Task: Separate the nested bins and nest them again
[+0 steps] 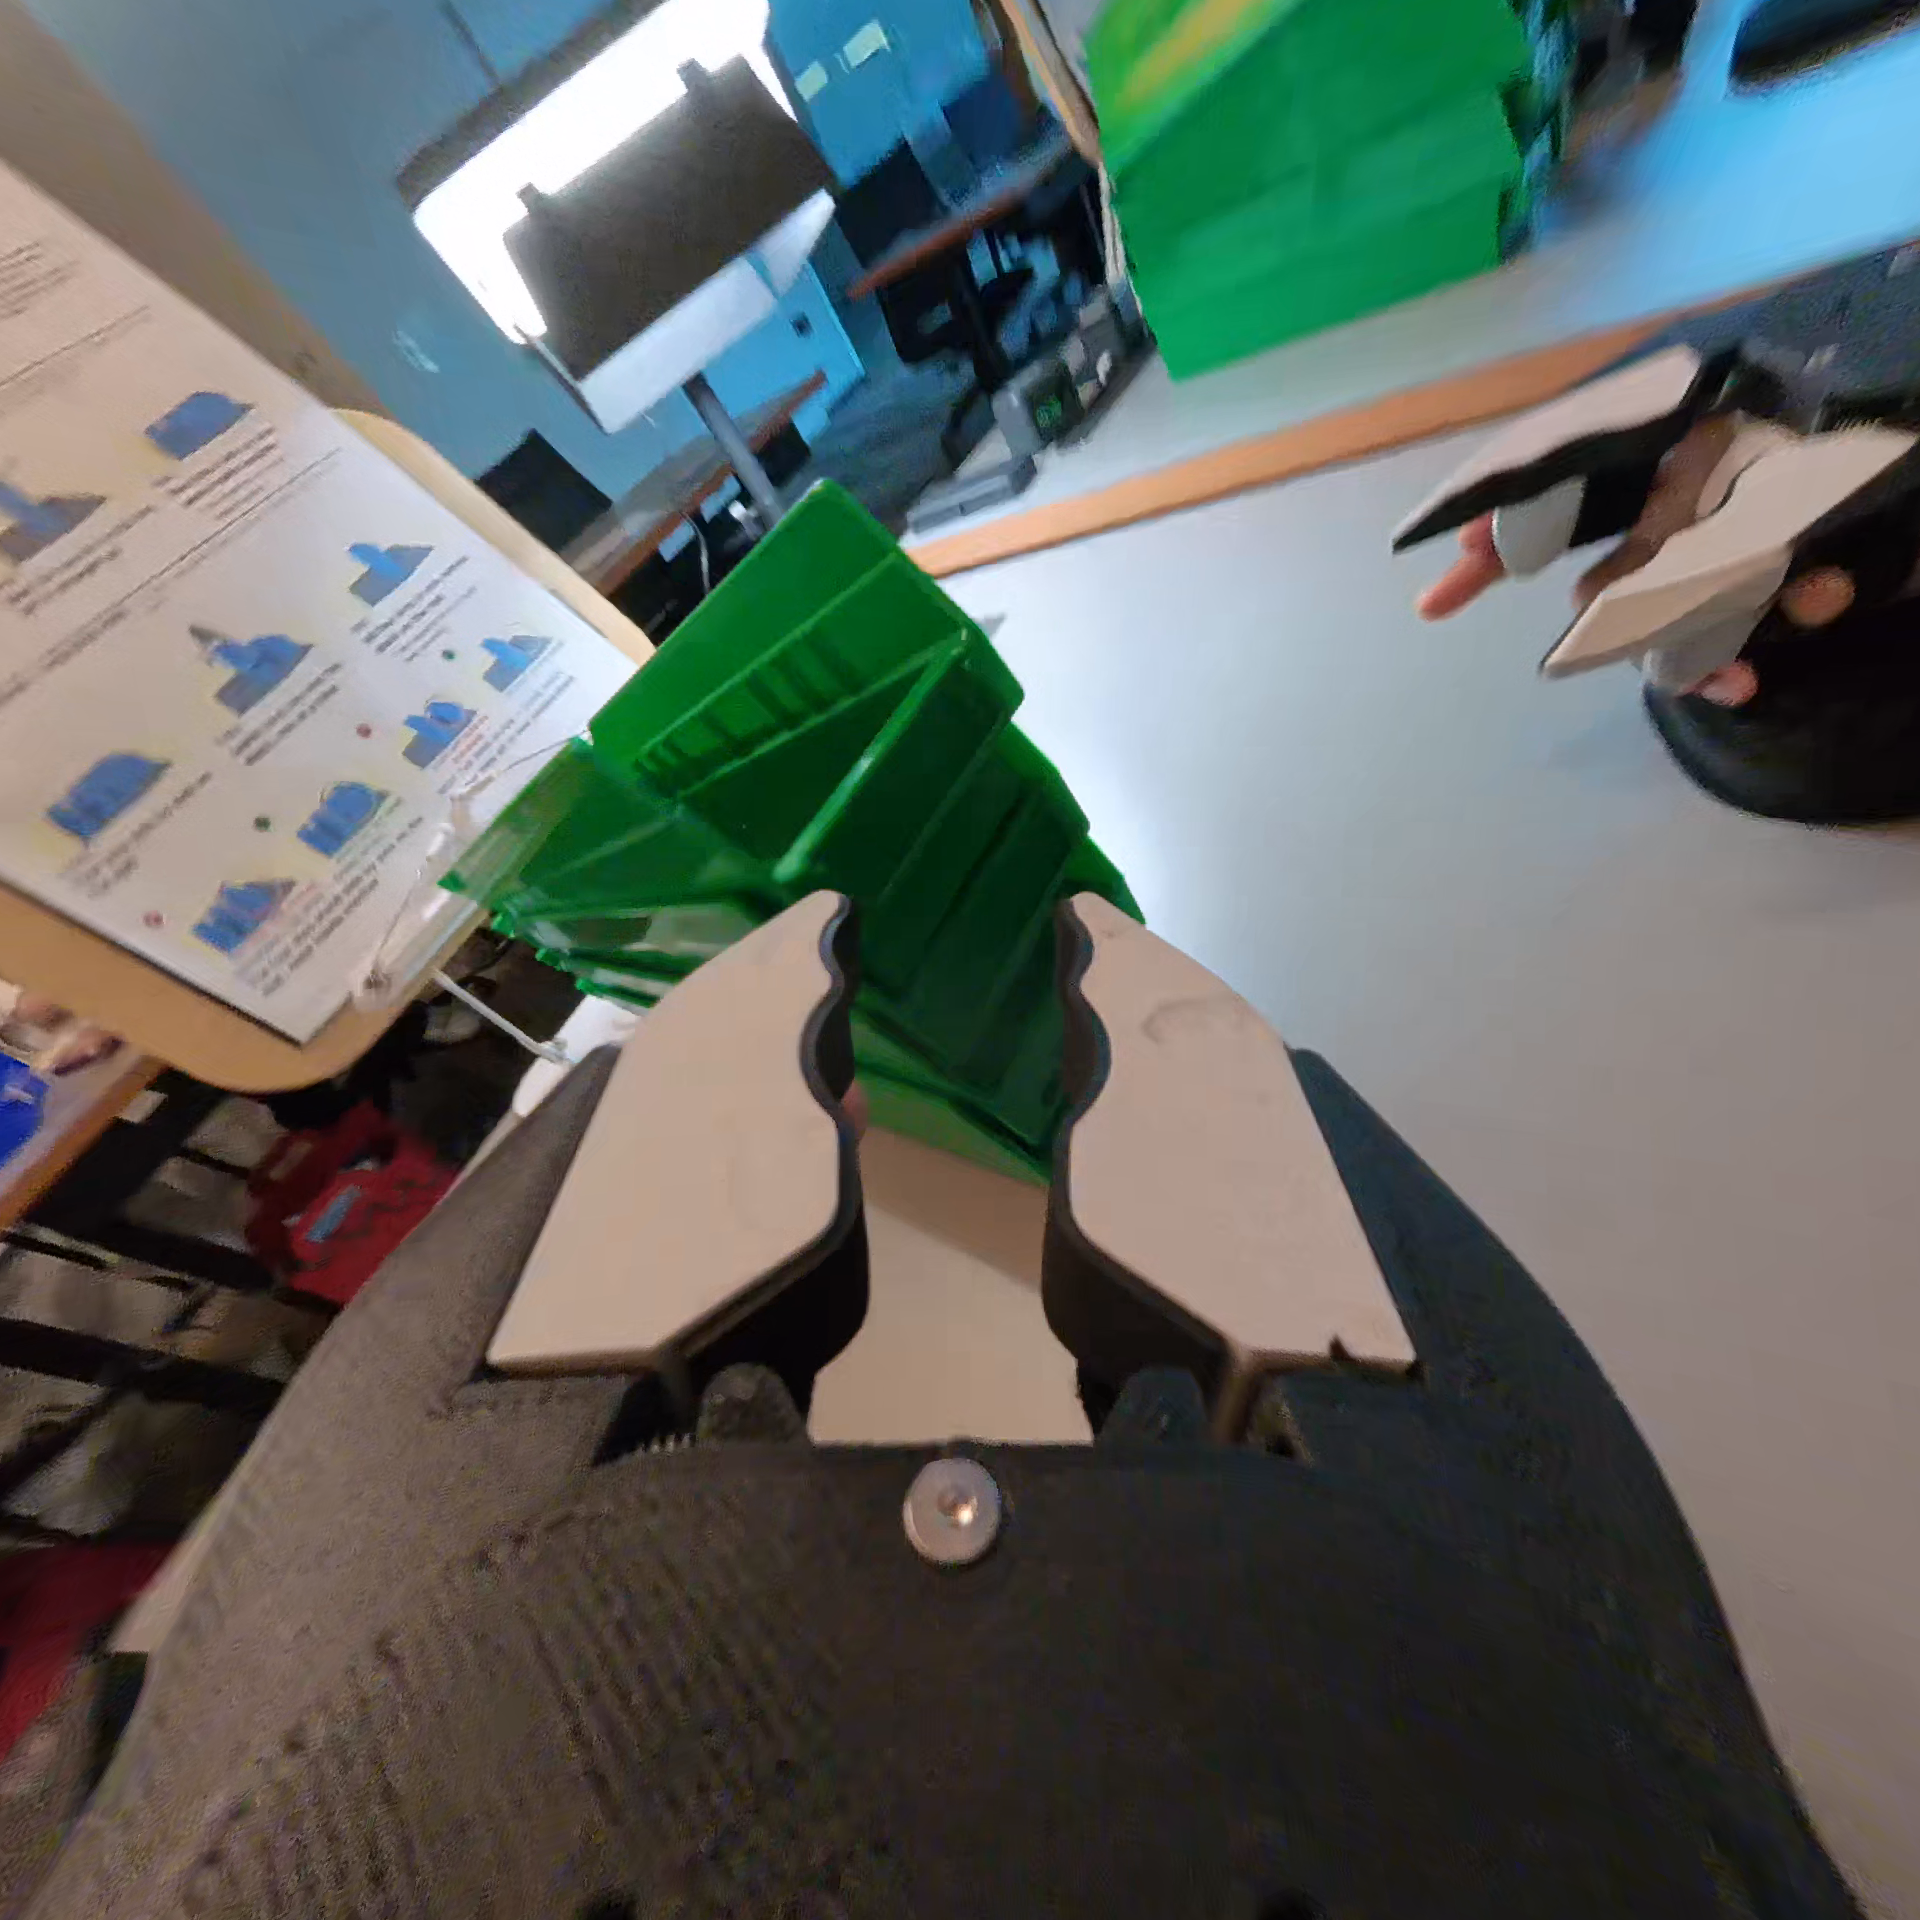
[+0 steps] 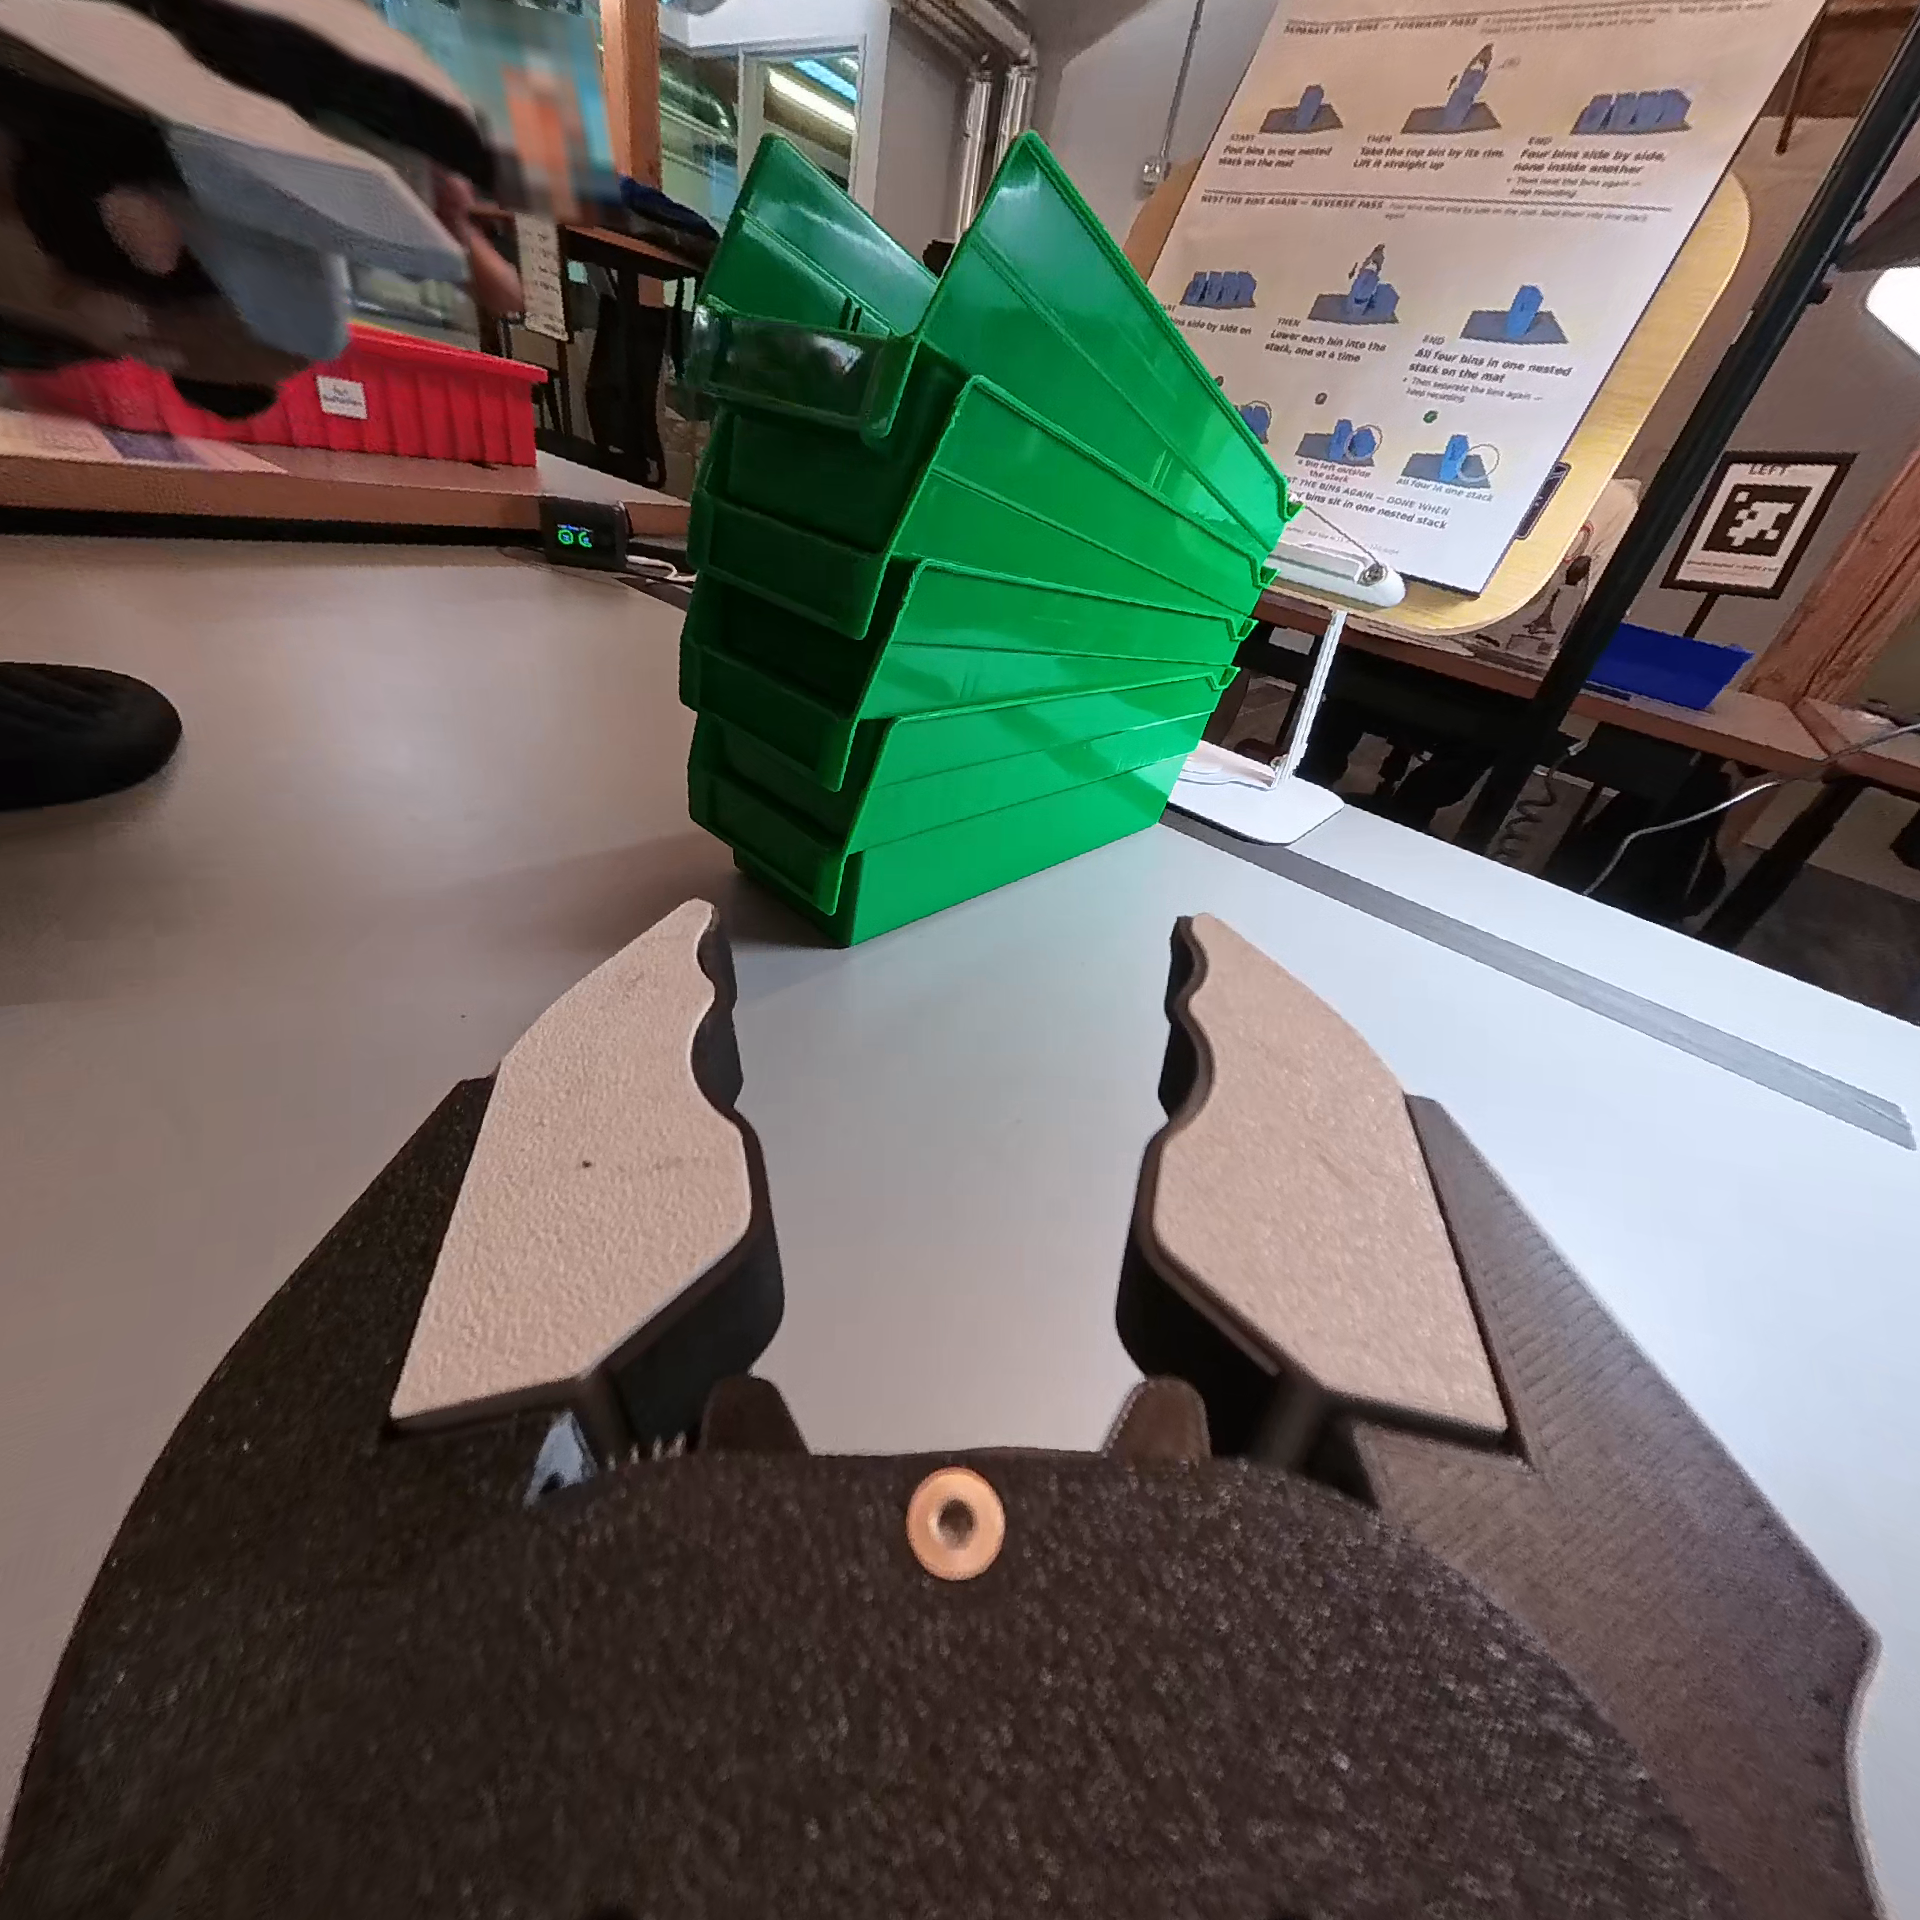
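Observation:
A stack of several nested green bins (image 2: 966, 623) stands on the grey table (image 2: 312, 831). The upper bins fan out, tilted up, and the top one has a clear label holder on its front. My right gripper (image 2: 945, 935) is open and empty, low over the table, a short way in front of the stack. My left gripper (image 1: 956, 935) is open and looks down on the stack (image 1: 831, 748), which shows between its fingertips. In the right wrist view the left gripper (image 2: 239, 239) is blurred, up and to the left of the stack, apart from it. The right gripper also shows in the left wrist view (image 1: 1475, 603).
A picture poster on a stand (image 2: 1455, 291) stands behind the stack, with its white base (image 2: 1257, 800) on the table edge. A red bin (image 2: 416, 405) and a small lit device (image 2: 584, 535) sit at the far left. A black round object (image 2: 73, 727) lies on the table's left.

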Motion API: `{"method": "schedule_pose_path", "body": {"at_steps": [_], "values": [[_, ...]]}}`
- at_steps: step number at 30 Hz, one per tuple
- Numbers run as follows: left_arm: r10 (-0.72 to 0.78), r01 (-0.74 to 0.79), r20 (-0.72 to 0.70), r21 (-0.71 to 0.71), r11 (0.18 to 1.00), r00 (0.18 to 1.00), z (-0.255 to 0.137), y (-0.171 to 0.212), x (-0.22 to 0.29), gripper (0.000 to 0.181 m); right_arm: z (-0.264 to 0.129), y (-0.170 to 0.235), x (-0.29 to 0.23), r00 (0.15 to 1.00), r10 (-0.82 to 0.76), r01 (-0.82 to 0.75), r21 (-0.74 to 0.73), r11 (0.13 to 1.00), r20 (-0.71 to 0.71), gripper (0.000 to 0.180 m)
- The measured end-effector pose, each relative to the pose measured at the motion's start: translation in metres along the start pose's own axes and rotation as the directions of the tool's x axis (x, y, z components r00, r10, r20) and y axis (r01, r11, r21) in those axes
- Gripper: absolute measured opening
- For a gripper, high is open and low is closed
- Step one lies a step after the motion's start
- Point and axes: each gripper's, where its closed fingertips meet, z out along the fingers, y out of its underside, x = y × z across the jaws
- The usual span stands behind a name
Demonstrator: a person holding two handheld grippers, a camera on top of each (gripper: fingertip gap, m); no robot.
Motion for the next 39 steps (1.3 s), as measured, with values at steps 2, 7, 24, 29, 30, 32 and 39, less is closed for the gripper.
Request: {"method": "schedule_pose_path", "body": {"at_steps": [2, 7, 24, 29, 30, 32, 39], "values": [[0.101, -0.105, -0.039, -0.118, 0.987, 0.994, 0.021, -0.003, 0.001, 0.044, 0.0, 0.0, 0.0, 1.0, 0.001, -0.001, 0.0, 1.0, 0.001, 0.079], [0.298, -0.31, -0.087, -0.319, 0.896, 0.95, 0.071, -0.001, -0.01, 0.047, -0.001, -0.001, -0.001, 1.0, -0.006, 0.006, 0.005, 1.0, 0.004, 0.079], [0.31, -0.452, -0.335, -0.554, 0.699, 0.89, 0.1, 0.022, -0.011, 0.034, -0.005, -0.003, -0.003, 1.0, 0.001, -0.001, 0.011, 1.0, 0.013, 0.075], [0.378, -0.471, -0.281, -0.507, 0.722, 0.882, 0.086, -0.011, -0.024, 0.031, -0.005, -0.002, -0.003, 1.0, 0.006, -0.006, 0.006, 1.0, 0.012, 0.074], [0.385, -0.468, -0.265, -0.491, 0.735, 0.884, 0.081, -0.022, -0.027, 0.031, -0.005, -0.002, -0.002, 1.0, 0.007, -0.007, 0.005, 1.0, 0.011, 0.074], [0.391, -0.456, -0.234, -0.465, 0.759, 0.89, 0.069, -0.042, -0.034, 0.031, -0.005, -0.002, -0.002, 1.0, 0.008, -0.008, 0.006, 1.0, 0.009, 0.074], [0.408, -0.405, -0.12, -0.537, 0.74, 0.905, 0.023, -0.029, -0.081, 0.031, -0.005, -0.001, -0.003, 1.0, 0.004, -0.004, 0.0, 1.0, 0.009, 0.072]]}}
